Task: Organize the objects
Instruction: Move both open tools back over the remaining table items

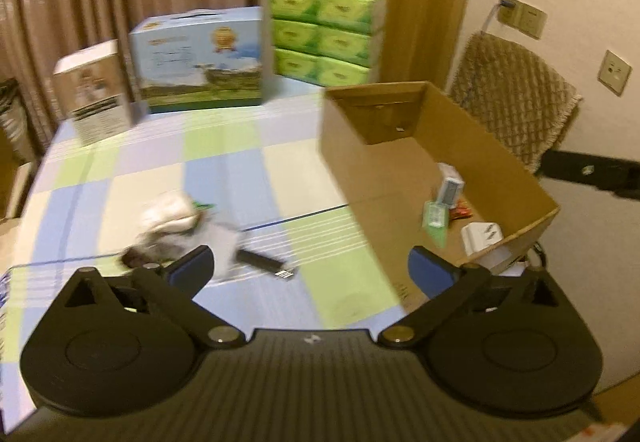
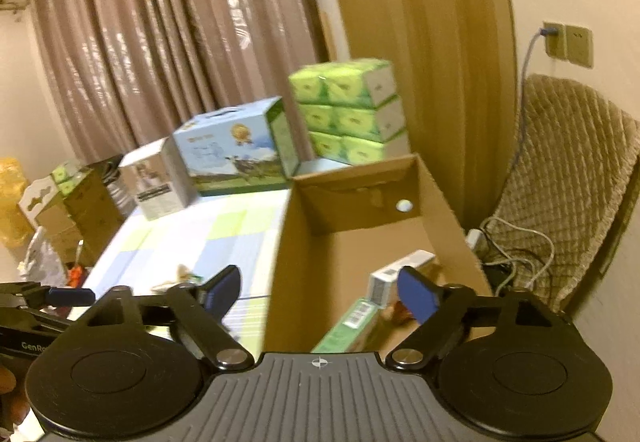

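Above the table [image 1: 280, 169] — both tools gape, empty.

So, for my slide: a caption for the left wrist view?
Open left gripper over a checked table, between clutter and a cardboard box.

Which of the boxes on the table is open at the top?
The plain brown cardboard box on the right. Its top is open with small items inside; the white box, blue carton and green packs are closed.
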Available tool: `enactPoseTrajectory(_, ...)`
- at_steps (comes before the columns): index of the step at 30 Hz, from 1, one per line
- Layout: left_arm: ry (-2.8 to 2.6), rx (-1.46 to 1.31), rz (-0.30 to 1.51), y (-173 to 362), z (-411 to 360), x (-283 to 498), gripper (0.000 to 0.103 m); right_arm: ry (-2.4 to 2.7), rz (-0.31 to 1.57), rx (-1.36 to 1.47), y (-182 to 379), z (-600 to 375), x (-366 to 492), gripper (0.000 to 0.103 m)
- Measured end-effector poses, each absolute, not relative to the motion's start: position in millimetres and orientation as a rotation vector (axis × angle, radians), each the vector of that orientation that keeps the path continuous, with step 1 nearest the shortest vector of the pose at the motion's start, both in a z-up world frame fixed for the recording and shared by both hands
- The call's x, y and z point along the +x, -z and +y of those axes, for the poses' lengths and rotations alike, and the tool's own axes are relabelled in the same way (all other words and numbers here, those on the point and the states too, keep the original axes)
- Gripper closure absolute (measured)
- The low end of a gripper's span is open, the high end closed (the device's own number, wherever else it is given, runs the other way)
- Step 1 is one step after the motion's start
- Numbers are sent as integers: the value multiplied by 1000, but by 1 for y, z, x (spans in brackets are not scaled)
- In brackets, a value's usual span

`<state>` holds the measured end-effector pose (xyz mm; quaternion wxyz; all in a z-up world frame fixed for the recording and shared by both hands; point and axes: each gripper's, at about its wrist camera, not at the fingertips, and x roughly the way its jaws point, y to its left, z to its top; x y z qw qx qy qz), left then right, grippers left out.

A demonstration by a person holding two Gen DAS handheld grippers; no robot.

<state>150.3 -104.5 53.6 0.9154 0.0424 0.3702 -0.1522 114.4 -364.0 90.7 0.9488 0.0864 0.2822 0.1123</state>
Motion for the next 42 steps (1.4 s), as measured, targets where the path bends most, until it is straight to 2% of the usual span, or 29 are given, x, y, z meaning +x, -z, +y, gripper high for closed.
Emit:
enactPoseTrajectory(3,249,78,758,-57,-73,135,1,-264,563,160,-96,-344,102,2)
enactPoseTrajectory(17,62,38,773,-50,34,80,1,-428,608,117,-86,-261,77,2)
enactPoseTrajectory(29,57,29,780,-38,49,86,1,-469,655,44,-59,-227,76,2)
enactPoseTrajectory(42,56,9,793,-6,55,118,1,-494,698,-3,-24,-204,112,2)
